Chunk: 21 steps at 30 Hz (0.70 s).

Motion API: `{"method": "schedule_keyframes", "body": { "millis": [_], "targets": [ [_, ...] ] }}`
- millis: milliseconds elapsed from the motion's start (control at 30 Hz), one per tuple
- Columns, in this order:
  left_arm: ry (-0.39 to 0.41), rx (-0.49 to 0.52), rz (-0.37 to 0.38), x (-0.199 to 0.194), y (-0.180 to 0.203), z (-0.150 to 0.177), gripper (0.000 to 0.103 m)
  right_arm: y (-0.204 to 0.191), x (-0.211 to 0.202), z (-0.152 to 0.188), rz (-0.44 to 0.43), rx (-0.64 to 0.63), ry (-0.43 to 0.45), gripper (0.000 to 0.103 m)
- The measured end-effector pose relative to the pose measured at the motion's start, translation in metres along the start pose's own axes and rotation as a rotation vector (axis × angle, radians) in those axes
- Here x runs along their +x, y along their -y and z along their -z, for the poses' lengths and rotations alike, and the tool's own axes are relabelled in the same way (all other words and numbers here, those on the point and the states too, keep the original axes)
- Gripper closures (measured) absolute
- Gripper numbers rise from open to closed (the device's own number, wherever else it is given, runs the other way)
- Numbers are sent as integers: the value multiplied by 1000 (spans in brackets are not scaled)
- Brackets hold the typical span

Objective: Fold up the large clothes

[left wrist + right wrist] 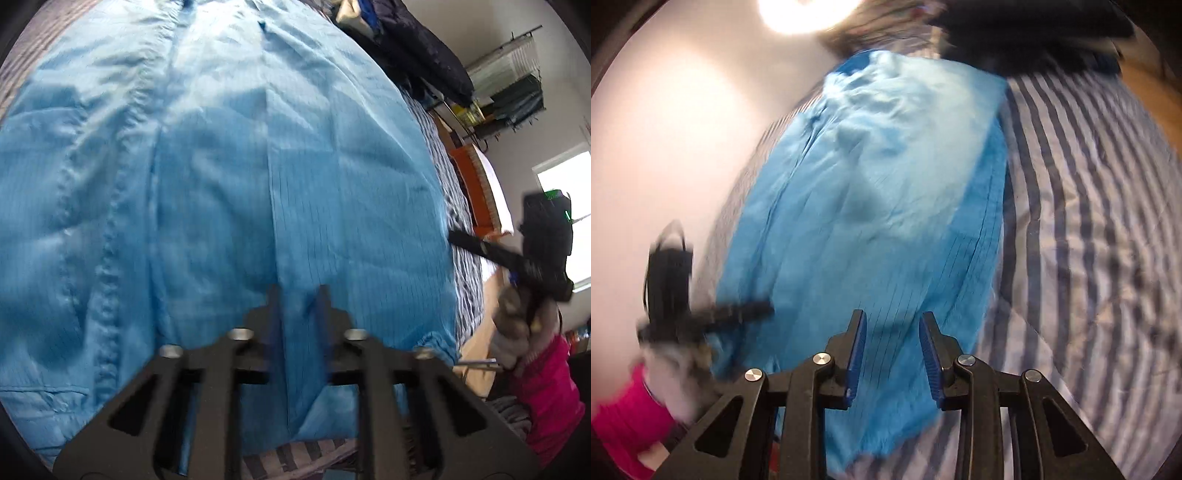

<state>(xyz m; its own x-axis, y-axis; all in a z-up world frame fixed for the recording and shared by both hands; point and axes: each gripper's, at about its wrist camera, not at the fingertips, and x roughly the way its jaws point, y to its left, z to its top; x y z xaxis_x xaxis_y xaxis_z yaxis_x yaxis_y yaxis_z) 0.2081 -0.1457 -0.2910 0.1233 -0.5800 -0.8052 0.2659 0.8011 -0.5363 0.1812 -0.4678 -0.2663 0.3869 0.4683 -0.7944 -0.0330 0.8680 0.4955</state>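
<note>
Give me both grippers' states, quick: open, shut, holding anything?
Left gripper: jaws part open over the blue garment; grip cannot be told.
Right gripper: open, above the garment, holding nothing.

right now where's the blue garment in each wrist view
Left wrist: blue garment fills most of the frame, ahead of the left gripper.
Right wrist: it runs up the centre, beyond the right gripper.
Shared landmark: striped bedding at its right.
</note>
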Motion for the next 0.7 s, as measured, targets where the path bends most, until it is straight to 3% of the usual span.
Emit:
{"method": "schedule_keyframes", "body": {
  "millis": [67,133,300,433,533,600,667,700],
  "targets": [
    [10,24,-11,1,5,4,98,4,6,-6,-9,15,5,81],
    [22,40,-23,1,9,9,98,1,9,-11,-1,15,6,94],
    [8,74,-22,1,19,22,98,-11,19,-20,140,-50,11,101],
    [-4,157,-42,0,37,31,98,6,16,-16,205,-8,3,103],
    [29,147,-17,-12,44,31,98,15,8,-10,186,22,23,103],
    [51,119,27,-20,45,26,98,19,-3,-11,84,54,62,103],
    [54,93,66,-25,45,21,98,19,-14,-16,22,80,110,97],
    [52,89,75,-26,46,19,98,20,-17,-18,12,92,128,74]
  ]
}}
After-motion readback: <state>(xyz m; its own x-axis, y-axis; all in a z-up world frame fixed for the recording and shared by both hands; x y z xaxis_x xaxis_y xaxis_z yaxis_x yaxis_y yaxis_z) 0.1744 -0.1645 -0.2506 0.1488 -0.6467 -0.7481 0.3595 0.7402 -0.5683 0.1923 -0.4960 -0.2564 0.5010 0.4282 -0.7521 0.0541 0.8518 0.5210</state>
